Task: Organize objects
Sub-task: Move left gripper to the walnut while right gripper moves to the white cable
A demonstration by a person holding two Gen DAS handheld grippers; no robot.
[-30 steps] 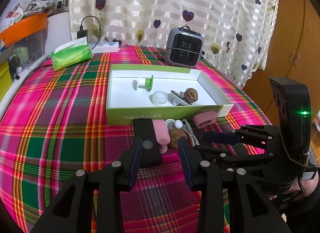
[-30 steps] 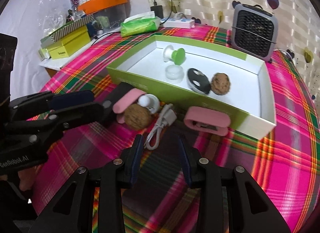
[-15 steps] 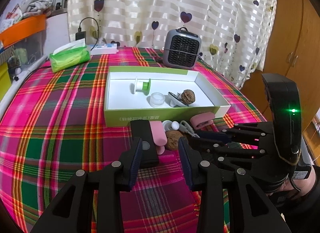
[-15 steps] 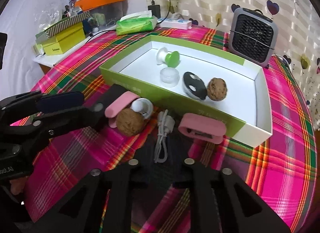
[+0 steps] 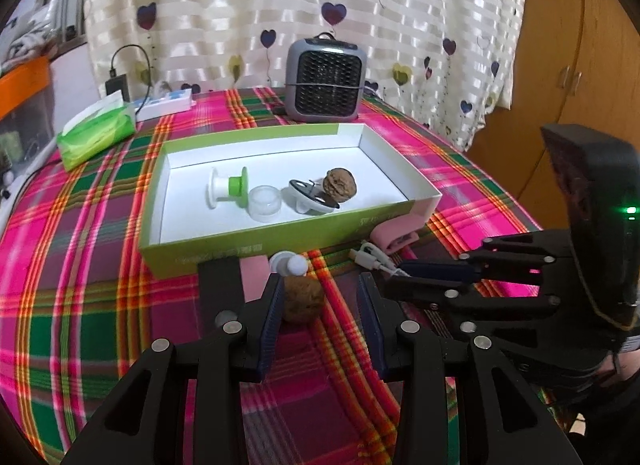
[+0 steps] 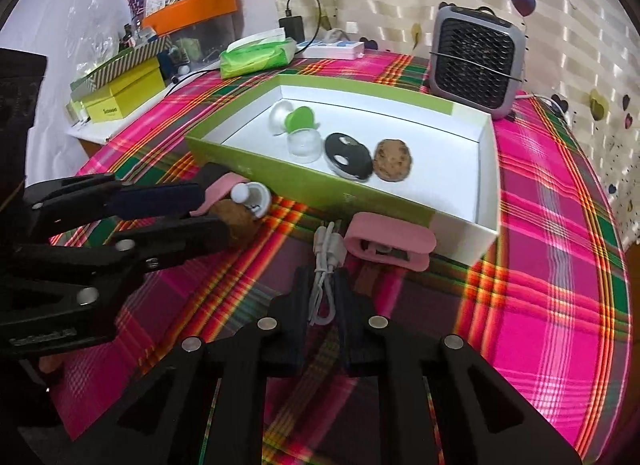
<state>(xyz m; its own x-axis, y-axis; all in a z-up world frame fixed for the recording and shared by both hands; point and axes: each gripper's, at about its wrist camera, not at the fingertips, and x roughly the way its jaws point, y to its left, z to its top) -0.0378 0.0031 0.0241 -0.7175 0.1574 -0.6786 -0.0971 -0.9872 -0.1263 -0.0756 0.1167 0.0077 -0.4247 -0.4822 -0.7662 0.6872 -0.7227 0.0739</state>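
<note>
since the earlier frame, right gripper (image 6: 320, 297) has clamped its jaws on the white usb cable (image 6: 326, 265). left gripper (image 5: 320, 305), jaws released, brackets the walnut (image 5: 302, 299) on the plaid tablecloth (image 5: 80, 265). beyond, green box (image 5: 280, 239) holds a second walnut (image 5: 339, 181); its printed label is unreadable.

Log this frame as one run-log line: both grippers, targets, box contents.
left gripper: open, jaws around walnut on cloth | right gripper: shut on white cable | green box: second walnut, spool, clear cap, black disc
</note>
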